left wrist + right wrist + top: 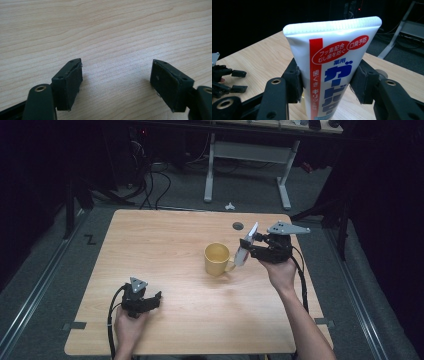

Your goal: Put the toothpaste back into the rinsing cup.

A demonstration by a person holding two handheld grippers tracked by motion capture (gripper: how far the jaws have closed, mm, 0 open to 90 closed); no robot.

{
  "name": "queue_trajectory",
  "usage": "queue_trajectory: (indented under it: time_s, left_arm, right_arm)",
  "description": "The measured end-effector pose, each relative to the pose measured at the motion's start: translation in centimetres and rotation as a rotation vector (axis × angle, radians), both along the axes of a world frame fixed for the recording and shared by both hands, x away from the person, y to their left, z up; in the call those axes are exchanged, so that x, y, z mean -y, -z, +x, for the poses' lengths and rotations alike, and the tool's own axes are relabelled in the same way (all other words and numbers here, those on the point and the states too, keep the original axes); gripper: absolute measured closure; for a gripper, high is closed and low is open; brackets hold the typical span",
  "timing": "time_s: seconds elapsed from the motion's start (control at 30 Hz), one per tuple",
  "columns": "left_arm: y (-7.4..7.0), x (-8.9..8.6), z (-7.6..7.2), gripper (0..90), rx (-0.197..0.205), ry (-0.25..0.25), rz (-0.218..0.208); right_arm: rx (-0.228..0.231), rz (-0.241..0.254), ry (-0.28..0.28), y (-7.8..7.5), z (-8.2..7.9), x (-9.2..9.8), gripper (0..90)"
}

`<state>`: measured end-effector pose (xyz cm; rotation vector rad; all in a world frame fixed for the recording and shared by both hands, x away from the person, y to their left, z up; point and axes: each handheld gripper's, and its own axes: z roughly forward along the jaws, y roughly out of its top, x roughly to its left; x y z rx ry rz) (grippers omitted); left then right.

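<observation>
A white toothpaste tube (334,67) with a red stripe and blue Japanese lettering stands between the jaws of my right gripper (325,82), which is shut on it, crimped end up. In the high view that right gripper (250,247) holds the tube (246,246) tilted, just right of a yellow mug (217,259) near the table's middle. My left gripper (150,301) rests low on the table's front left, jaws open. In the left gripper view the left gripper (116,80) has only bare wood between its pads (72,82).
The wooden table (165,240) has a small dark round hole (238,226) near its far edge. Beyond it stand a white desk frame (247,157) and cables on a grey floor. In the right gripper view the left gripper (227,80) lies at far left.
</observation>
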<state>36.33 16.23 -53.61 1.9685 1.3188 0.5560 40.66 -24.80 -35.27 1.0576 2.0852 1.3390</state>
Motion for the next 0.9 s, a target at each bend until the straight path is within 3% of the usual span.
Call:
queue_trajectory:
  time_s: [0.9]
  left_arm:
    - [0.0,0.0,0.0,26.1,-0.001,0.002,-0.003]
  right_arm:
    - [0.007,-0.009,-0.025,-0.8,1.4,-2.1,48.9]
